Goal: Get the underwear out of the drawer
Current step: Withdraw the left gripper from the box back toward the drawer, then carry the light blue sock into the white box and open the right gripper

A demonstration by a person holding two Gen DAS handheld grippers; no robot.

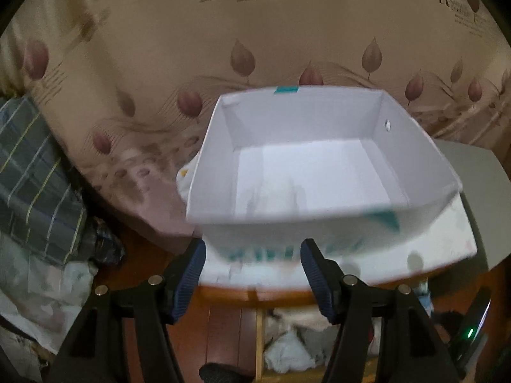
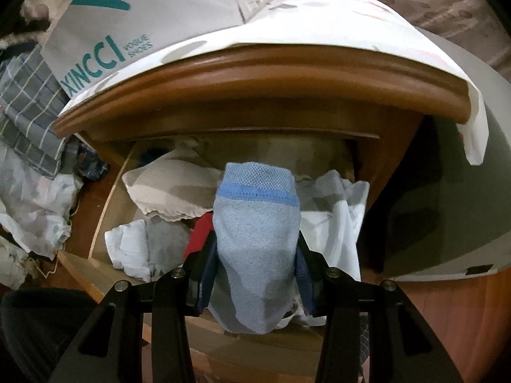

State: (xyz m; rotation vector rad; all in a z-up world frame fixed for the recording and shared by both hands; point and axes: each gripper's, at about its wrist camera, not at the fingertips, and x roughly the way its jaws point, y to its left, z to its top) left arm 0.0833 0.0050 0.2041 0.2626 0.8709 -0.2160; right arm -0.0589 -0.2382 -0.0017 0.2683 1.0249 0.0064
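My right gripper [image 2: 255, 261] is shut on a light blue pair of underwear [image 2: 255, 223] with a darker blue waistband, held above the open wooden drawer [image 2: 105, 204]. The drawer holds several crumpled clothes: beige [image 2: 172, 188], white [image 2: 335, 223], grey and red [image 2: 198, 236]. My left gripper [image 1: 252, 255] is open and empty, just in front of an empty white shoe box [image 1: 313, 172] on top of the nightstand. The same box [image 2: 127, 28] shows at the top left of the right wrist view.
The wooden nightstand top [image 2: 255, 73] is covered by a white patterned cloth [image 2: 319, 22]. A bed with a beige leaf-print sheet [image 1: 191, 48] lies behind. A plaid cloth [image 1: 32, 166] and other fabrics are piled at the left. The drawer's clothes [image 1: 293, 341] show below.
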